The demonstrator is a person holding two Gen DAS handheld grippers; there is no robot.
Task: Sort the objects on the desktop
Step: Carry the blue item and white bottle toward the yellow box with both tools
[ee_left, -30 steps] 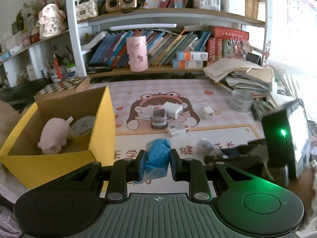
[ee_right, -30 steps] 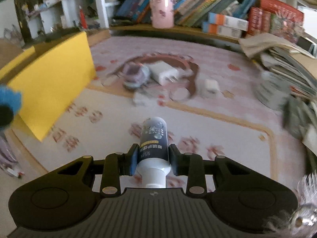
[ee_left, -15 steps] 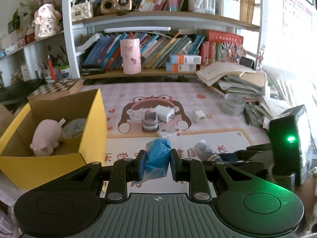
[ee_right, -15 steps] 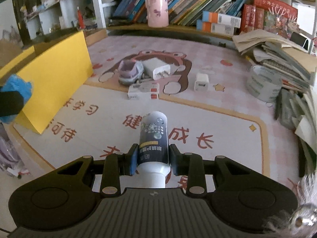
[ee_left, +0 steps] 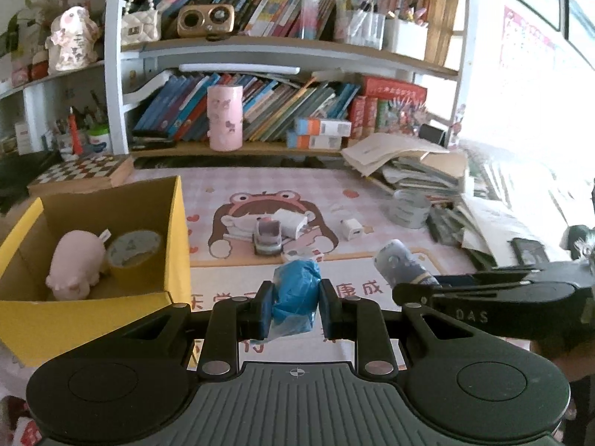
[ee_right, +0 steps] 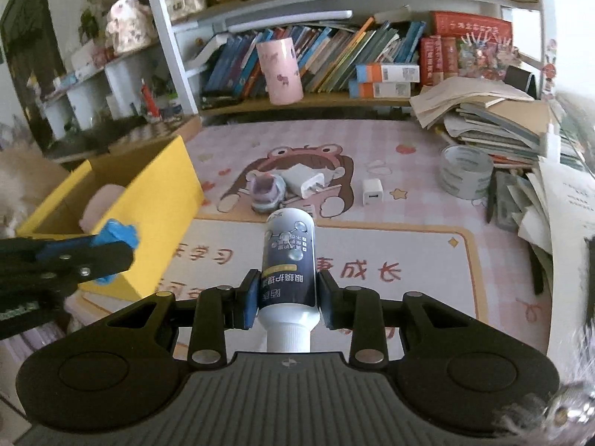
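My left gripper [ee_left: 293, 303] is shut on a crumpled blue plastic bag [ee_left: 295, 297], held above the mat just right of the yellow box [ee_left: 93, 308]. The box holds a pink plush pig [ee_left: 76, 264] and a tape roll [ee_left: 135, 256]. My right gripper [ee_right: 286, 295] is shut on a dark bottle with a white cap [ee_right: 288, 260], held above the mat. The bottle also shows in the left wrist view [ee_left: 399, 267], and the blue bag shows in the right wrist view [ee_right: 115, 239] beside the box [ee_right: 160, 200].
On the pink cartoon mat [ee_right: 390, 271] lie a small toy shoe [ee_right: 266, 189], a white charger [ee_right: 306, 182], a small white plug [ee_right: 372, 193] and a tape roll [ee_right: 466, 176]. A messy stack of books and papers [ee_right: 494, 119] fills the right side. Bookshelves stand behind.
Both grippers have risen and pulled back from the mat, each keeping its object. The right gripper now sits close beside the left one.
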